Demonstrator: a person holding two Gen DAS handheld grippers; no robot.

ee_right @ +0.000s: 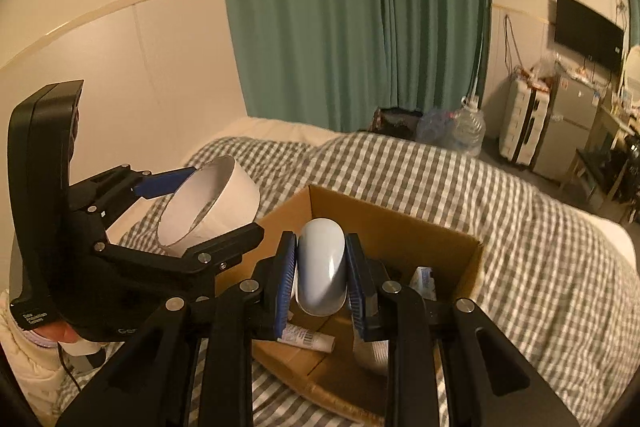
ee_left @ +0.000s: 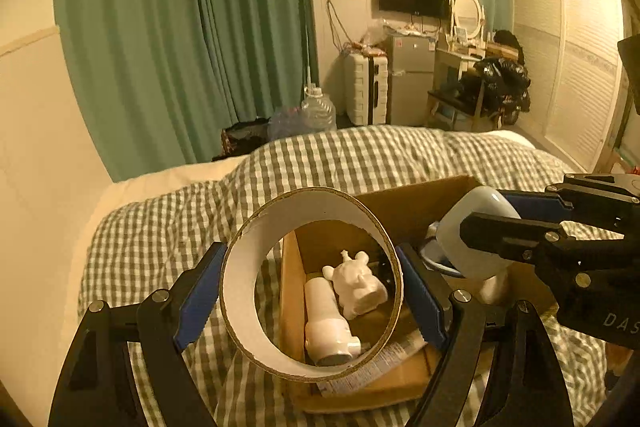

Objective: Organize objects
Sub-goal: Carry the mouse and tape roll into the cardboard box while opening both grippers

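Note:
My left gripper (ee_left: 310, 287) is shut on a wide white cardboard ring (ee_left: 256, 259), its blue pads pressed against the ring's two sides, just left of an open cardboard box (ee_left: 400, 211) on the bed. My right gripper (ee_right: 322, 275) is shut on a pale blue-white rounded object (ee_right: 322, 267) and holds it over the box (ee_right: 384, 219). In the right wrist view the ring (ee_right: 216, 203) hangs left of the box. Through the ring I see a white animal figurine (ee_left: 356, 283) and a white cylinder (ee_left: 324, 323) lying in the box. A white tube (ee_right: 308, 339) also lies inside.
The box rests on a grey-and-white checked bedcover (ee_left: 360, 155). Green curtains (ee_left: 180, 27) hang behind the bed. A large water bottle (ee_left: 318, 111), a white suitcase (ee_left: 366, 87), a small fridge and a cluttered desk stand across the room. A sleeve (ee_right: 24, 367) shows at the lower left.

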